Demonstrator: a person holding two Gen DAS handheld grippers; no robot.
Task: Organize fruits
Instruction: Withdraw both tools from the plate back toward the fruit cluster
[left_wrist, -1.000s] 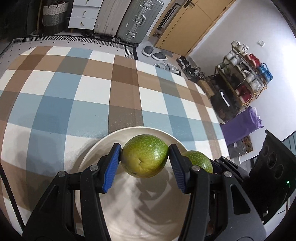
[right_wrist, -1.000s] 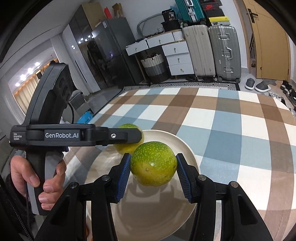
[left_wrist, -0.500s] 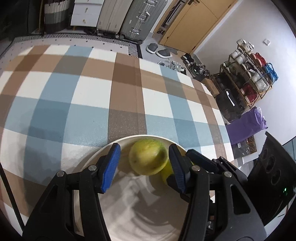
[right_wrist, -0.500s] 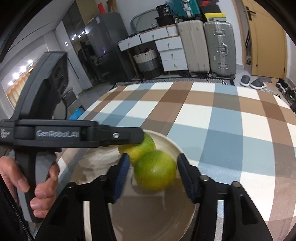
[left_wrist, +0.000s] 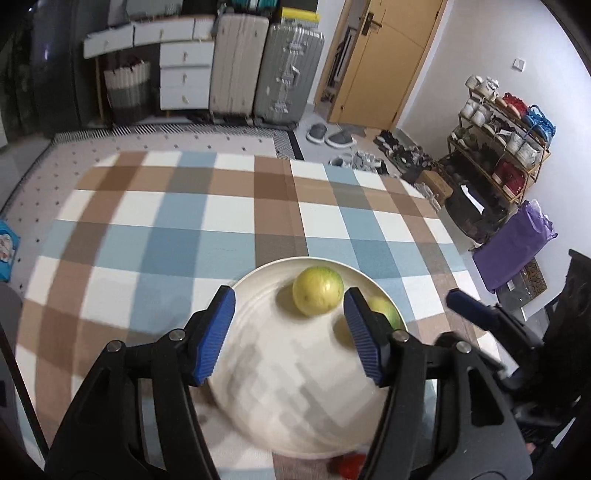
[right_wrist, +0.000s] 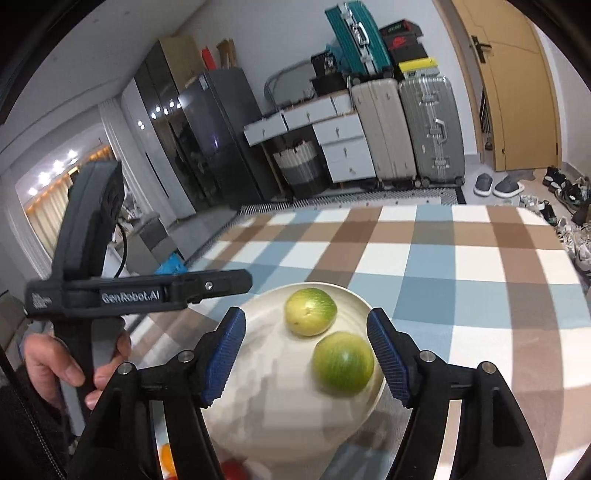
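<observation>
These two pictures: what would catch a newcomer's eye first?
Two green fruits sit loose on a white plate on a checked cloth: the far fruit and the near fruit. The right gripper, blue-padded, hangs open over them; the left gripper is open too.

Plate (left_wrist: 258, 398) near part blurred, second fruit (left_wrist: 384, 308) half-hidden

Far past the jaws stand two big suitcases (left_wrist: 266, 70) by a yellow door (left_wrist: 380, 59) — gray slippers (left_wrist: 328, 134) below, a shoe rack (left_wrist: 502, 147) off to the right.
</observation>
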